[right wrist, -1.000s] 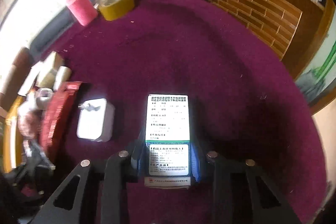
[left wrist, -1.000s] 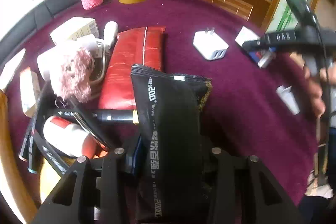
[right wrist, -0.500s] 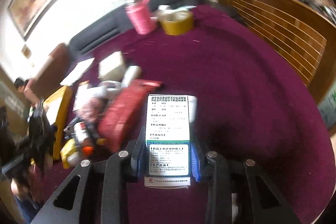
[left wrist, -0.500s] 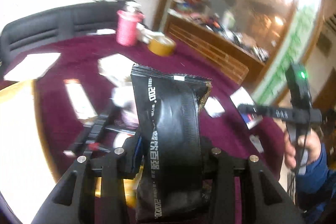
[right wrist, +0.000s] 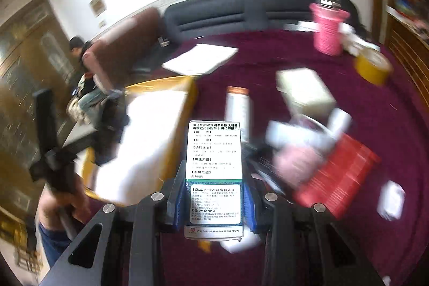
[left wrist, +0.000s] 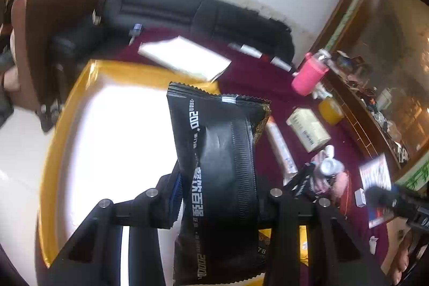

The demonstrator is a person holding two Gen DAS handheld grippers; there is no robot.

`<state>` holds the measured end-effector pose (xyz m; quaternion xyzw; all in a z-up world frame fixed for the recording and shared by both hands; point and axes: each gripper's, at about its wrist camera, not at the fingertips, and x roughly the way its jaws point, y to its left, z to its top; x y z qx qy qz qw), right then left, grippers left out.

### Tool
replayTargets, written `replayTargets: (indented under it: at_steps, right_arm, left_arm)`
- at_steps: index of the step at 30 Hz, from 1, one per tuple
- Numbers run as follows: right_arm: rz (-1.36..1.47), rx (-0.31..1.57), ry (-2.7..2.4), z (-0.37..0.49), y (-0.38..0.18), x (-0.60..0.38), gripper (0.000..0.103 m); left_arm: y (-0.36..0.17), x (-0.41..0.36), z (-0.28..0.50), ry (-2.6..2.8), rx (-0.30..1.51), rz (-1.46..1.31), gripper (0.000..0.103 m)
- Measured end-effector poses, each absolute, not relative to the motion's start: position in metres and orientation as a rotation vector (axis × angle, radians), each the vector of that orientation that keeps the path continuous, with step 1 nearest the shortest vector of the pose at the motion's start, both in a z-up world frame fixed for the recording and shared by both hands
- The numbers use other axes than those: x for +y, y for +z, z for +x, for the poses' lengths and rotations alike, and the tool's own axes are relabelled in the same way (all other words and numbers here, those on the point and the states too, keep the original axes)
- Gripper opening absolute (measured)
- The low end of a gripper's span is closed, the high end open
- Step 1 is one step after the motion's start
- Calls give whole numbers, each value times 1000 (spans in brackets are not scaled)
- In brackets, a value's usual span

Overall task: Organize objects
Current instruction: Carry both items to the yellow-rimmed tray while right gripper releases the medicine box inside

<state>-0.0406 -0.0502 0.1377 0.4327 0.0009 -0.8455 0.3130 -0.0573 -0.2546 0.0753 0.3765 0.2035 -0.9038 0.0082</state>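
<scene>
My left gripper (left wrist: 217, 195) is shut on a black snack packet (left wrist: 219, 152) and holds it upright above a yellow-rimmed tray with a white inside (left wrist: 67, 109). My right gripper (right wrist: 214, 195) is shut on a white medicine box with printed text (right wrist: 214, 165), held above the purple tablecloth just right of the same tray (right wrist: 187, 95). The right gripper with its box also shows at the right edge of the left wrist view (left wrist: 375, 178).
On the purple cloth lie a red packet (right wrist: 340, 178), a white charger (right wrist: 391, 200), a white carton (right wrist: 303, 87), a tube box (right wrist: 237, 109), yellow tape (right wrist: 372, 66), a pink bottle (right wrist: 328, 28) and white papers (right wrist: 201, 58). A dark sofa stands behind.
Both grippers have swung left with their loads. The left one moved from above the pile of objects to above the yellow tray. The right one moved from the bare cloth toward the tray's edge.
</scene>
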Motion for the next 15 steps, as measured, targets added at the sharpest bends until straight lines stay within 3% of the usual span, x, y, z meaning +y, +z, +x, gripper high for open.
replayTargets:
  at_steps: [10, 15]
  right_arm:
    - [1195, -62, -2166, -134, 112, -177, 39]
    - [1248, 15, -2114, -153, 95, -226, 39]
  left_arm:
    - [43, -246, -67, -2764, 698, 1363, 39]
    - [34, -240, -69, -2737, 690, 1429, 39]
